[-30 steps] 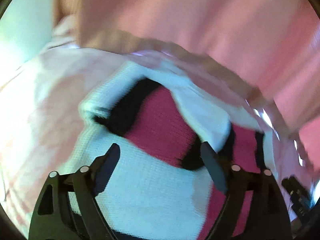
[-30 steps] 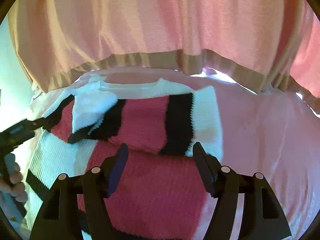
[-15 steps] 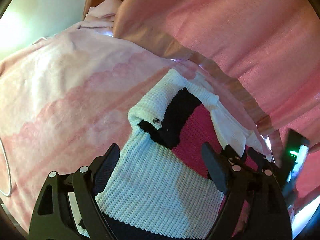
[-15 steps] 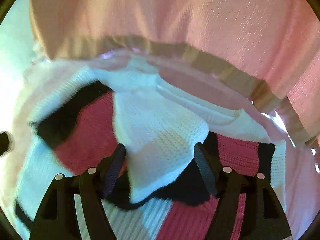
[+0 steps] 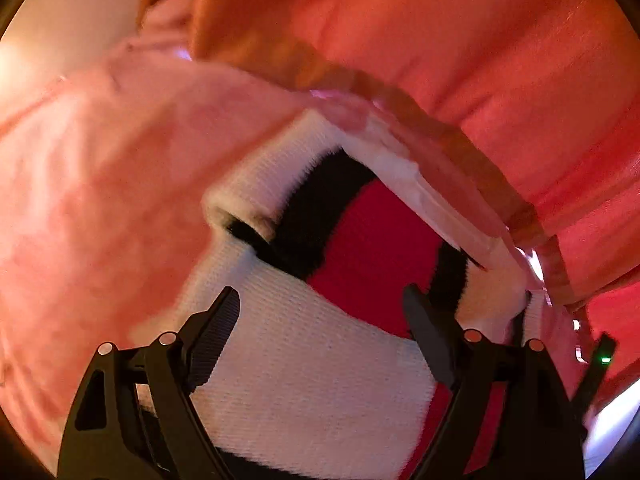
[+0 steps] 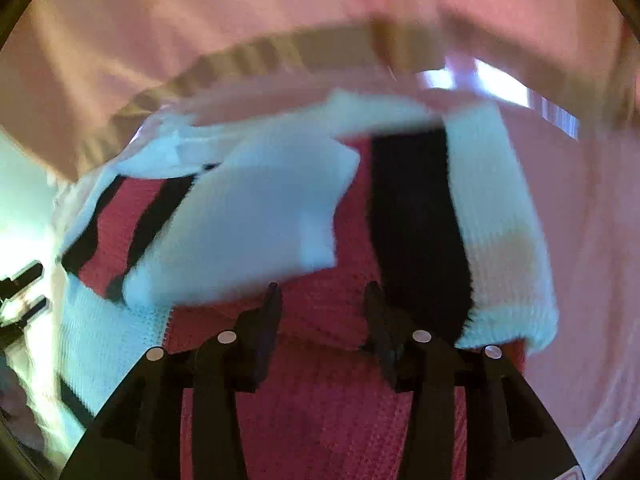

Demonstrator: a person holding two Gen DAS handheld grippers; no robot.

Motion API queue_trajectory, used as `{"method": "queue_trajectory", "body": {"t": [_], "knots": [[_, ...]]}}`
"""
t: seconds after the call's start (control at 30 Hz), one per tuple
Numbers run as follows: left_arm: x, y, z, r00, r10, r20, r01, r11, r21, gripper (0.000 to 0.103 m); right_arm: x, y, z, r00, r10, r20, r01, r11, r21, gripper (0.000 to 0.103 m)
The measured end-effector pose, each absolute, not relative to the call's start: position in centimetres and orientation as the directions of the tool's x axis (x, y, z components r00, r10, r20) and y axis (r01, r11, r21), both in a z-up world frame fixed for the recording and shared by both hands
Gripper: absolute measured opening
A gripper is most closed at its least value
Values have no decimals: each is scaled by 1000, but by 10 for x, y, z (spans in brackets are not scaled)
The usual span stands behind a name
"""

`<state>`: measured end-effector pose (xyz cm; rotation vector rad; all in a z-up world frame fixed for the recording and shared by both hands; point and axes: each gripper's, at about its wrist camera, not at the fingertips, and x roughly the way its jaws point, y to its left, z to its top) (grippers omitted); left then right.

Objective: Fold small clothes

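Surface: pink fleece blanket spread beneath | Garment: small red, white and black striped knit sweater laid flat there, one white sleeve seen folded inward, remaining folds judged outstanding | left gripper: fingers wide apart, nothing clamped | right gripper: jaws just closing, nothing seen pinched

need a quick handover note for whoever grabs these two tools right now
Left tool: open, empty, over the white part of the striped sweater.
Right tool: jaws have just been closing over the red panel; no cloth visibly pinched between them.
Sweater lies on the pink blanket, below the curtain.
Done: a white sleeve is folded in across the body.
Left: remaining folds.
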<state>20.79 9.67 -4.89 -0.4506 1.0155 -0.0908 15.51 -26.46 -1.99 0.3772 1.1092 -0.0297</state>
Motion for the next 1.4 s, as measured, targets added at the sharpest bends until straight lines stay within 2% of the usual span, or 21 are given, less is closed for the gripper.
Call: {"method": "queue_trajectory", "body": {"t": [0.07, 0.13, 0.17, 0.43, 0.47, 0.5, 0.53, 0.57, 0.6, 0.67, 0.77, 0.87, 0.9, 1.0, 1.03, 1.1, 1.17, 1.27, 1.4], "knots": [[213, 93, -57, 510, -321, -798, -156, 878, -453, 81, 156, -280, -13, 499, 233, -835, 235, 891, 389, 46], [219, 94, -63, 505, -337, -795, -194, 853, -485, 81, 157, -287, -4, 549, 250, -797, 239, 867, 437, 66], [223, 96, -66, 507, -342, -791, -214, 840, -499, 81, 159, -286, -1, 559, 256, -789, 236, 862, 448, 69], [249, 118, -89, 529, -298, -794, -305, 807, -506, 78, 179, -280, -35, 511, 240, -826, 281, 861, 424, 71], [250, 120, -89, 539, -293, -789, -304, 807, -507, 74, 180, -276, -36, 522, 220, -824, 275, 871, 407, 69], [251, 122, -87, 549, -289, -785, -301, 807, -508, 71, 181, -271, -35, 527, 206, -825, 264, 883, 389, 52], [252, 126, -86, 562, -277, -779, -304, 807, -506, 64, 184, -264, -33, 528, 212, -822, 236, 894, 382, 11], [252, 130, -85, 572, -267, -776, -309, 805, -506, 55, 186, -261, -32, 526, 227, -820, 220, 895, 388, 8], [253, 134, -85, 579, -258, -773, -317, 802, -506, 50, 188, -259, -30, 533, 235, -813, 215, 891, 399, 7], [255, 139, -84, 589, -245, -770, -319, 805, -500, 24, 189, -253, -8, 588, 223, -778, 182, 900, 396, 7], [256, 139, -76, 616, -214, -758, -292, 832, -472, 13, 181, -247, 65, 717, 247, -652, 79, 900, 429, 6], [257, 136, -68, 623, -193, -758, -267, 858, -438, 13, 164, -248, 120, 805, 214, -554, 12, 927, 374, 6], [258, 136, -72, 610, -197, -768, -267, 861, -433, 14, 164, -250, 121, 808, 165, -565, 26, 949, 315, 6], [262, 136, -89, 555, -227, -801, -299, 844, -446, 16, 178, -264, 75, 729, 94, -678, 120, 958, 261, 6], [262, 137, -93, 543, -247, -802, -307, 831, -464, 16, 184, -274, 40, 667, 86, -740, 169, 950, 263, 6], [262, 138, -97, 536, -279, -797, -322, 805, -498, 16, 188, -286, -2, 587, 90, -804, 230, 934, 273, 6], [263, 139, -95, 541, -291, -789, -314, 800, -511, 16, 190, -290, -18, 557, 108, -823, 254, 922, 292, 6], [264, 140, -95, 550, -293, -782, -305, 801, -515, 16, 190, -290, 2, 600, 126, -790, 241, 913, 328, 6], [264, 137, -82, 598, -266, -756, -267, 823, -501, 9, 181, -287, 58, 708, 142, -691, 185, 908, 376, 6]]}}
